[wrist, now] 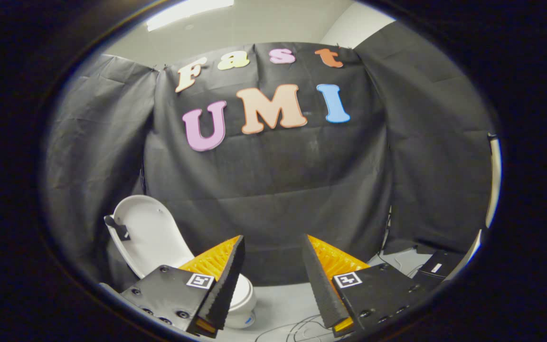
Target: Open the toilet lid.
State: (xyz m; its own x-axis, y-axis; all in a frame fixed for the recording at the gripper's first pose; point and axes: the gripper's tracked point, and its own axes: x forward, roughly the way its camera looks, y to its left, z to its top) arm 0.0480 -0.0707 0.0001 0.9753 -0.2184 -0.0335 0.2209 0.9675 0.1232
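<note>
A small white toilet (242,297) stands on the floor, mostly hidden behind my left finger. Its white lid (147,235) is raised upright and leans back toward the black cloth wall, with a small black handle (117,227) fixed at its left edge. My gripper (272,244) is open, its two orange-and-black fingers (223,275) spread wide with nothing between them. The gripper hangs above and to the right of the toilet, away from the lid and not touching it.
The black cloth wall (273,190) closes the booth behind the toilet. Loose cables (297,330) lie on the pale floor below the fingers. A black box (437,268) sits on the floor at the right by the wall's foot.
</note>
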